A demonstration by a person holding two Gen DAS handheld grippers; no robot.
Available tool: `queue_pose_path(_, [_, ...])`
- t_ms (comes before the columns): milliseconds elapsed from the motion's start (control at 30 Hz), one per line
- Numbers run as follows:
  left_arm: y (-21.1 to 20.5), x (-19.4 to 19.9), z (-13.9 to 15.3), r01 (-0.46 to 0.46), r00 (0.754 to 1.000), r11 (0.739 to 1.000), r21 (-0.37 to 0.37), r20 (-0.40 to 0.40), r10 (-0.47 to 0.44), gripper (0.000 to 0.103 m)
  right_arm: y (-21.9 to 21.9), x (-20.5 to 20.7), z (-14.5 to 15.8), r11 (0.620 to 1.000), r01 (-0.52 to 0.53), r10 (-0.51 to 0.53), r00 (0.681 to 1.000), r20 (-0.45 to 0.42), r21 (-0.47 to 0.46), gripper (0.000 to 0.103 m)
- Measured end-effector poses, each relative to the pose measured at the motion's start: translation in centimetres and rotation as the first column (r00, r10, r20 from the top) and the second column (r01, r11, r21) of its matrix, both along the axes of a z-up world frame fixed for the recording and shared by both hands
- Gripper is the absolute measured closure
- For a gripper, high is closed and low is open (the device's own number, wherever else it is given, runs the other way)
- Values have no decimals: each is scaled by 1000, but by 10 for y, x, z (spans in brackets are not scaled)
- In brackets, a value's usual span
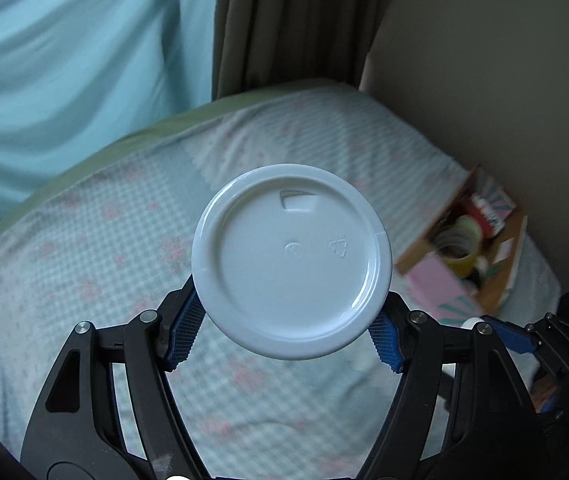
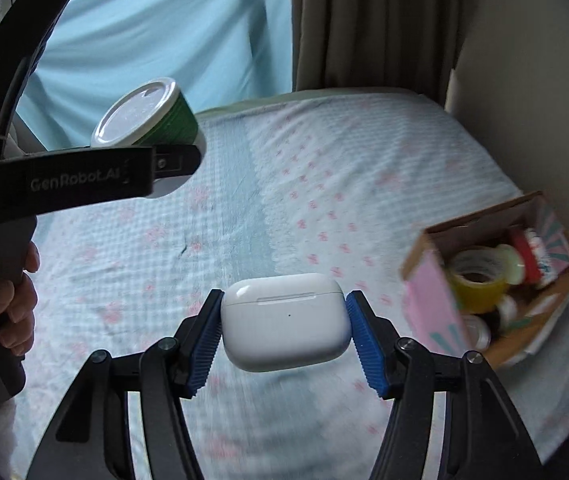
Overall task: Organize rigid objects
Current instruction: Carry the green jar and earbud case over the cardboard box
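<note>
My left gripper is shut on a green cup with a white lid, held in the air above the bed; the lid faces the camera. The same cup shows in the right wrist view at upper left, held by the left gripper. My right gripper is shut on a white earbud case, held above the bed. A cardboard box with tape rolls and other small items sits on the bed to the right; it also shows in the left wrist view.
The bed has a pale checked sheet with pink flowers. A blue cloth and brown curtains hang behind it. A beige wall runs along the right side. The right gripper's tip shows at the left view's right edge.
</note>
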State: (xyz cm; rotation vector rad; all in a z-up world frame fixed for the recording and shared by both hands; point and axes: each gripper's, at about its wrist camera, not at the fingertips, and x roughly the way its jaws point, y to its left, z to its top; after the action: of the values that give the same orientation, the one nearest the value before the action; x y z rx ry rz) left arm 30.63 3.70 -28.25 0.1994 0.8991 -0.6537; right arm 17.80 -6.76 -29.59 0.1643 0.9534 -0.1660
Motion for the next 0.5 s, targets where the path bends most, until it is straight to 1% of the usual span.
queue_pose_path(67, [-10, -11, 21, 11, 1000, 1000, -15, 9, -11, 34, -18, -16, 24, 1000, 8, -8, 1000, -8, 10, 46])
queue_pose_path(100, [-16, -15, 30, 15, 1000, 1000, -21, 17, -15, 34, -23, -21, 28, 1000, 12, -12, 1000, -10, 16, 46])
queue_pose_path(167, [-29, -27, 49, 25, 999, 999, -36, 33, -24, 34, -45, -36, 46, 999, 29, -29, 1000, -8, 18, 46])
queue_pose_path(267, [-49, -43, 70, 30, 999, 999, -44, 43, -28, 34, -85, -54, 70, 998, 63, -63, 998, 0, 26, 46])
queue_pose_path(367, [-71, -61, 82, 27, 999, 999, -46, 40, -25, 34, -123, -69, 86, 997, 78, -78, 997, 3, 13, 46])
queue_pose_path(500, [-108, -84, 85, -6, 1000, 999, -44, 23, 7, 34, -183, -82, 96, 998, 57, -57, 998, -3, -5, 46])
